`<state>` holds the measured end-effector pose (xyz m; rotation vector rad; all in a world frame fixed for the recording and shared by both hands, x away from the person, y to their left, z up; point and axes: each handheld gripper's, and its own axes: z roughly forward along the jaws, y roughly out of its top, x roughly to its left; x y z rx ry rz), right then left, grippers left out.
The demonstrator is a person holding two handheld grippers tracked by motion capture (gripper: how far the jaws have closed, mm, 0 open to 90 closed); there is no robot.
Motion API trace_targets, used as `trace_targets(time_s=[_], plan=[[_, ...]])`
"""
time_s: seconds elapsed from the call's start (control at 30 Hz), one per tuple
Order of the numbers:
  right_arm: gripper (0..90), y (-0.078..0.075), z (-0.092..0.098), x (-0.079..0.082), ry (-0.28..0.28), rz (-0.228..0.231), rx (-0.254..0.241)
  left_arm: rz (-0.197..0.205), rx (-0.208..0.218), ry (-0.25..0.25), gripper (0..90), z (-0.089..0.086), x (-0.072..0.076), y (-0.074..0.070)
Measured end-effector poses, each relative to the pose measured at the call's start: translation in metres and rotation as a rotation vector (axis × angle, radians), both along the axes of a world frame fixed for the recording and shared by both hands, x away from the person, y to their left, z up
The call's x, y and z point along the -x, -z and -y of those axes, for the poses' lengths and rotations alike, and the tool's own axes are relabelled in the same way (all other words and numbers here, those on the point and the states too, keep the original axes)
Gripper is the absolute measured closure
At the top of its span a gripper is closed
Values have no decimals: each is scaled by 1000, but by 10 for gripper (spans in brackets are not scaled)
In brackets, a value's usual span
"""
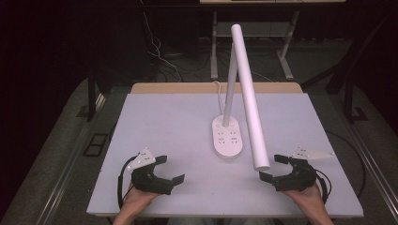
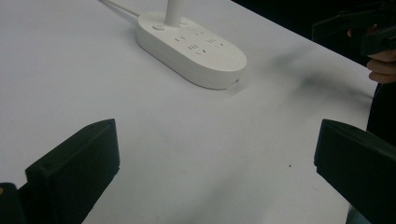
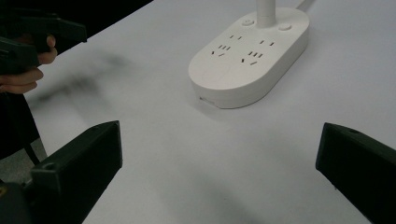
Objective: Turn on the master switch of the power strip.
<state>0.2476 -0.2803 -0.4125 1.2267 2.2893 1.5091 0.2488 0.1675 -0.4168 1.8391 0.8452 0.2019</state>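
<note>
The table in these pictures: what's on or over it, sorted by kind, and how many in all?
White desk lamp with sockets in its base: 1
Black hand-held grippers, both open: 2, the left gripper and the right gripper
Total: 3

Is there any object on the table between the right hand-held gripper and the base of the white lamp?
Nothing visible. Between the open right hand-held gripper and the lamp base lies bare table; the tilted lamp head only hangs above that stretch.
</note>
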Motion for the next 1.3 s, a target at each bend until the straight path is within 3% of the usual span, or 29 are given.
trace_targets(time_s=[0.77, 1.13, 1.3], plan=[[1, 1, 0, 0, -31, -18, 38, -17, -3, -4, 0, -3, 0, -3], [1, 2, 0, 0, -38, -27, 47, -17, -47, 13, 0, 0, -2, -11], [1, 3, 0, 0, -39, -26, 49, -48, -48, 26, 0, -2, -5, -13]])
